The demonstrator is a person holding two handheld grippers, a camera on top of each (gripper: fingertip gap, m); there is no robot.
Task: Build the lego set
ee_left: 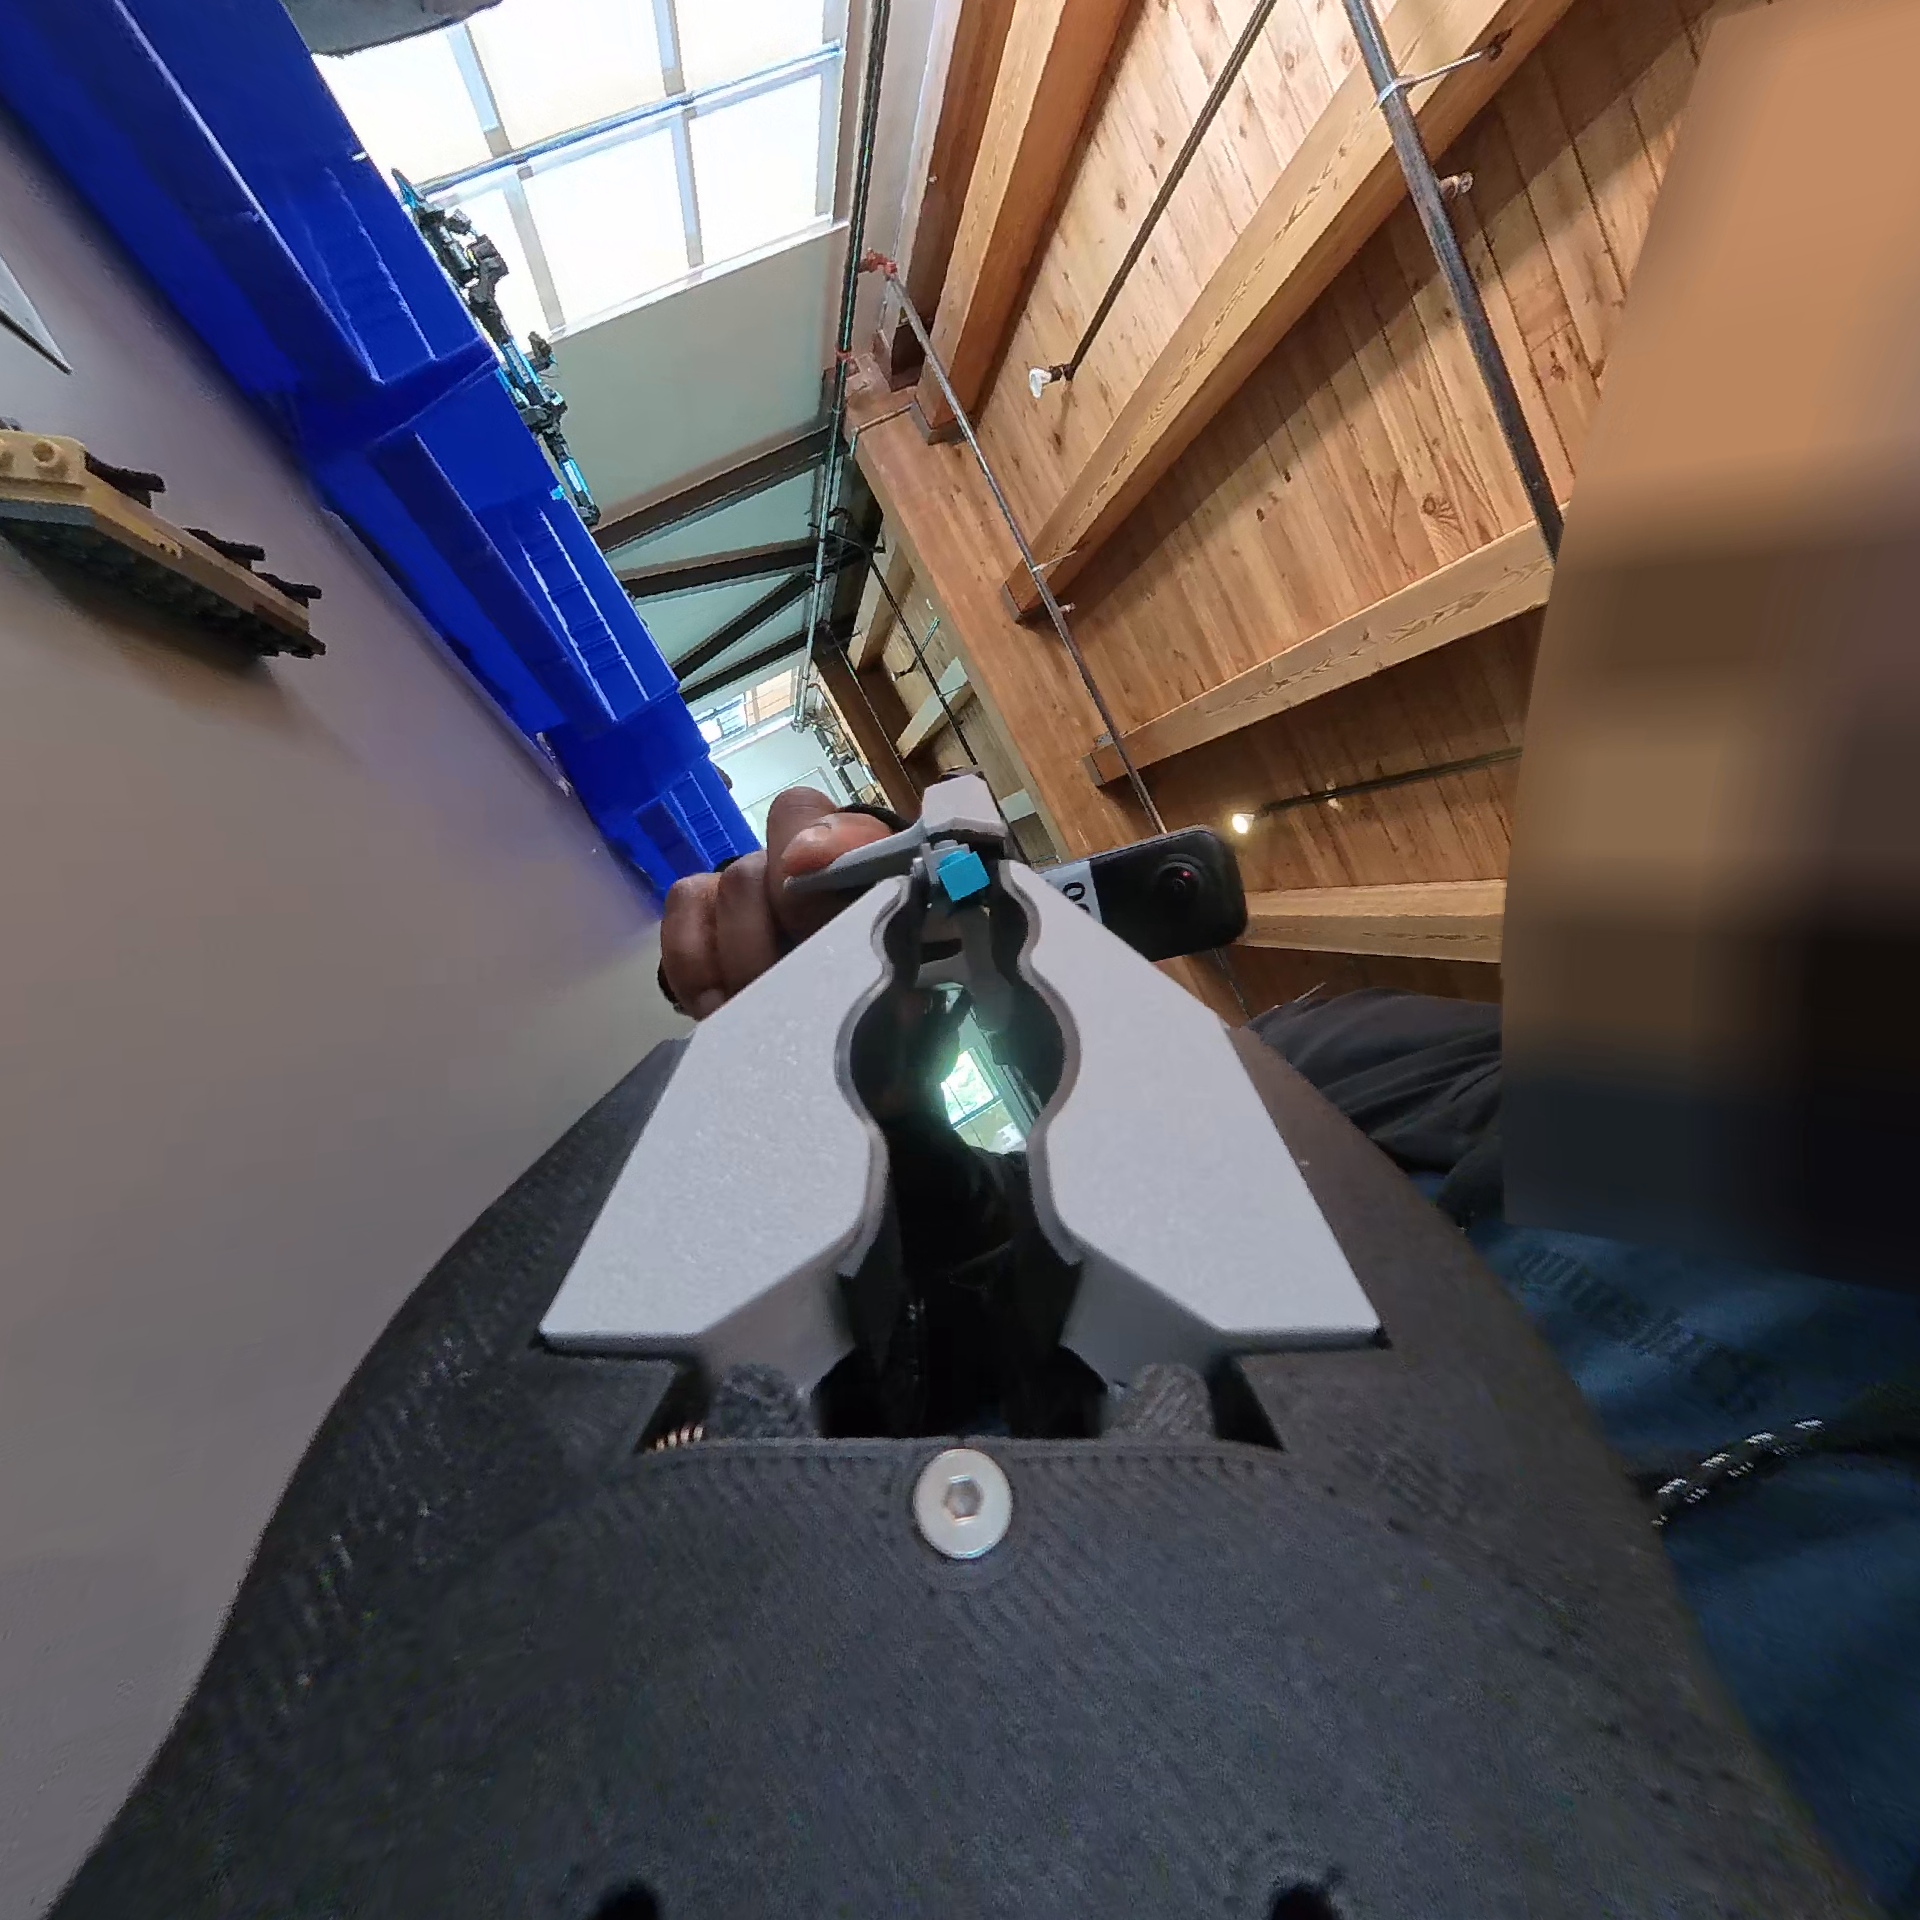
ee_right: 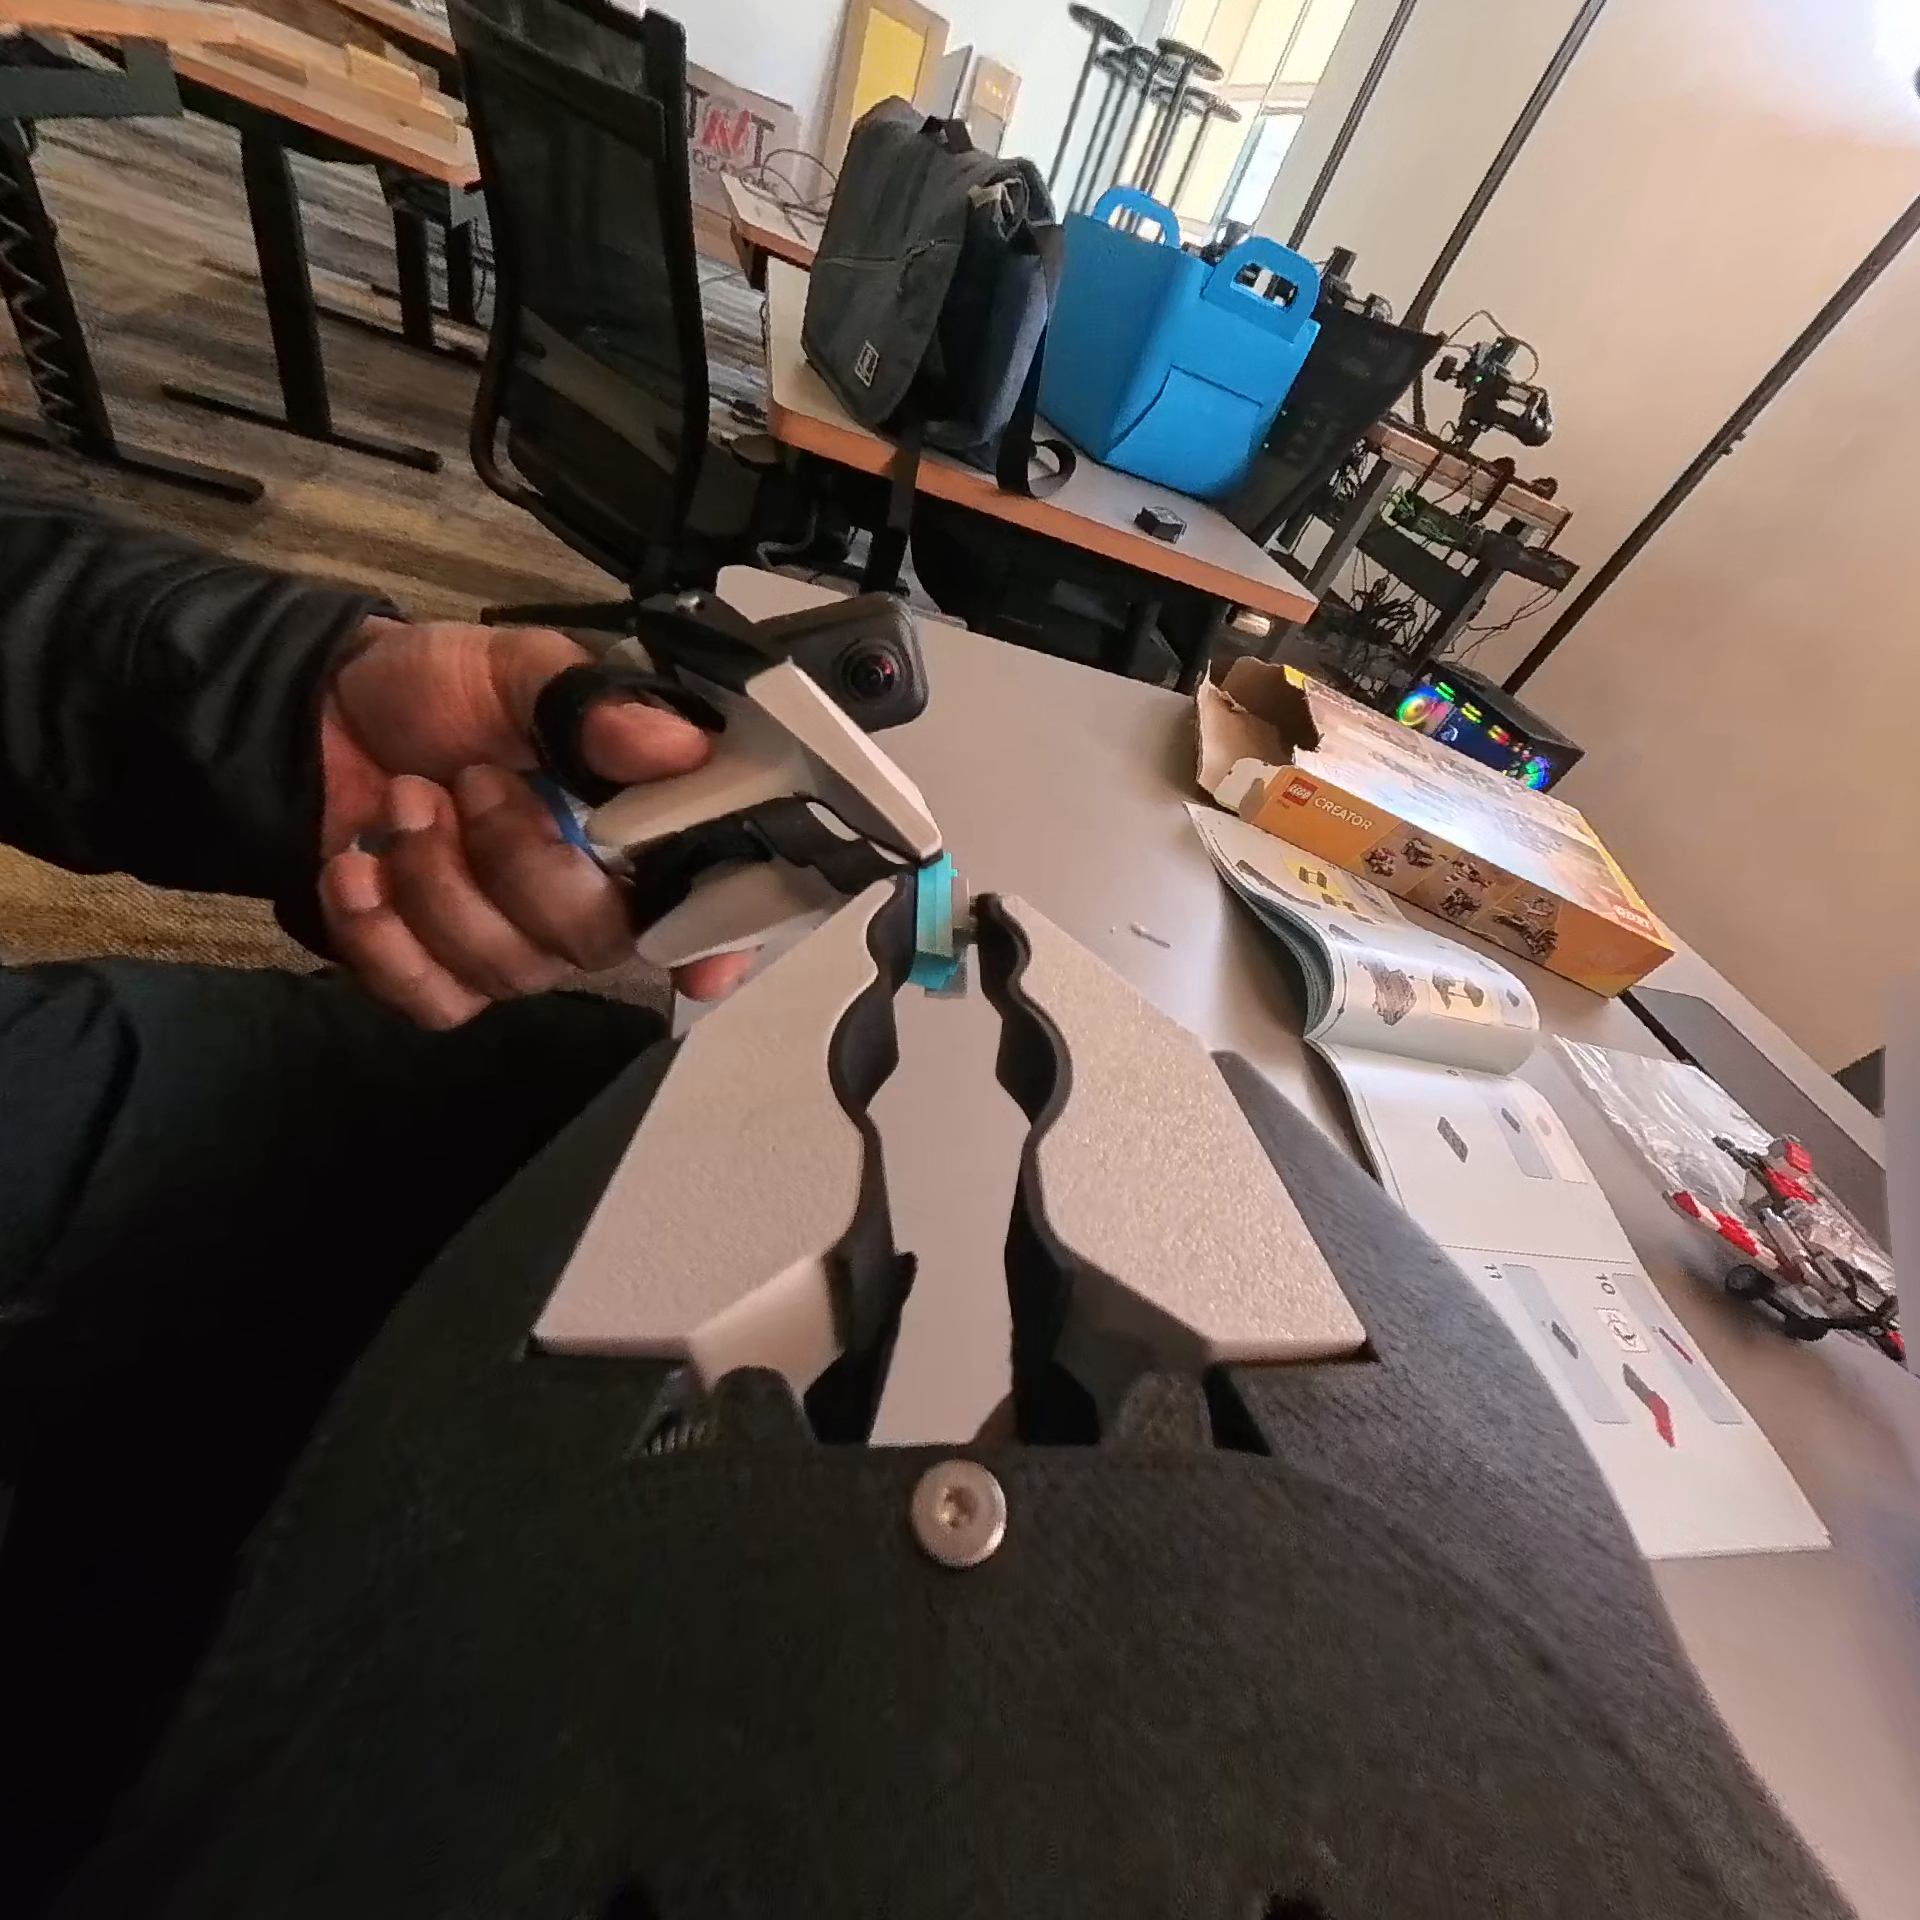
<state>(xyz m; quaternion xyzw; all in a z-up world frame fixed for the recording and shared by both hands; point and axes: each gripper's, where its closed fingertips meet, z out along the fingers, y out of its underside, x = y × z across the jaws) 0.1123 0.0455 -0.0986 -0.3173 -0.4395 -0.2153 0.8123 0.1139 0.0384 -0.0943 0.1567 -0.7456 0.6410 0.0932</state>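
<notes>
A small turquoise lego piece with a grey bit on it is held in the air between both grippers. My left gripper is shut on it. In the right wrist view the left gripper comes in from the left in a person's hand and clamps the top of the turquoise piece. My right gripper pinches the same piece from the sides, one fingertip on the turquoise, the other on the grey bit. The right gripper also shows beyond the piece in the left wrist view.
On the grey table lie an open instruction booklet, the set's box and a partly built grey-and-red model. A tan and dark lego build and blue bins sit farther along the table. The grippers are tip to tip, or close to it.
</notes>
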